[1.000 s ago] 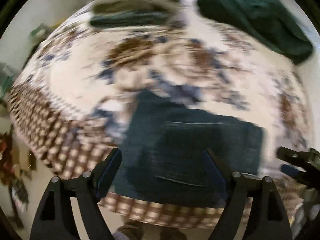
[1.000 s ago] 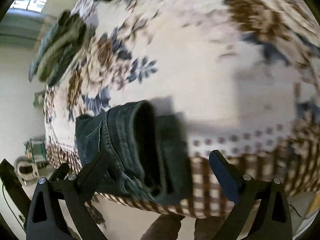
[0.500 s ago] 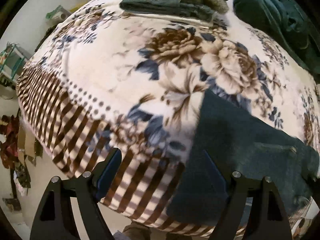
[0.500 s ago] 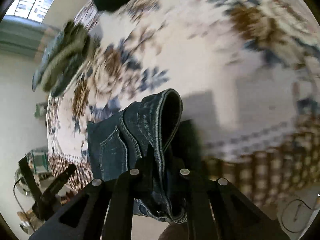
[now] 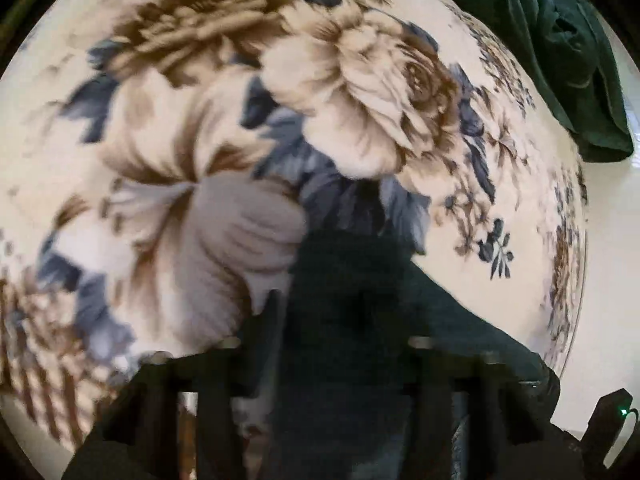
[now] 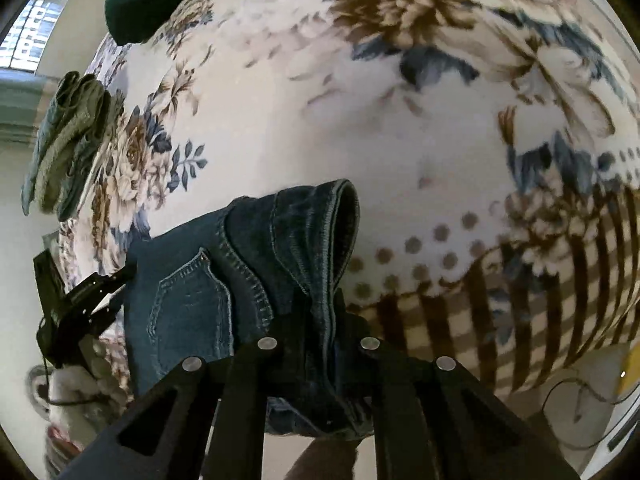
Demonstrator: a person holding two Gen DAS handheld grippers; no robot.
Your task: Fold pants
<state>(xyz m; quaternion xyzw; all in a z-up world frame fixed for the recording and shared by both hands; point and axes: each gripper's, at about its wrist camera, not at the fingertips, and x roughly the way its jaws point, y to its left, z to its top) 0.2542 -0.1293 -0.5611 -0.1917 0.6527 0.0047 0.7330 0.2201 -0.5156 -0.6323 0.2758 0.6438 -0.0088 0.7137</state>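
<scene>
Floral blanket (image 6: 400,128), right tongs (image 6: 318,316) clamping jeans (image 6: 248,264), left tongs (image 5: 340,320) pinching their edge

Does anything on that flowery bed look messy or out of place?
Mostly the jeans: they lie half-folded at the blanket's edge, one end bulging open where the right claw pinches it. A dark green garment also lies crumpled in a heap farther back.

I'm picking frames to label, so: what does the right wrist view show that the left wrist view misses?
Only the right wrist view: the jeans' back pocket, a folded towel stack, a window, the left gripper. Only the left: a blurred close-up with little else. Both: jeans pinched, floral blanket, dark green garment.
</scene>
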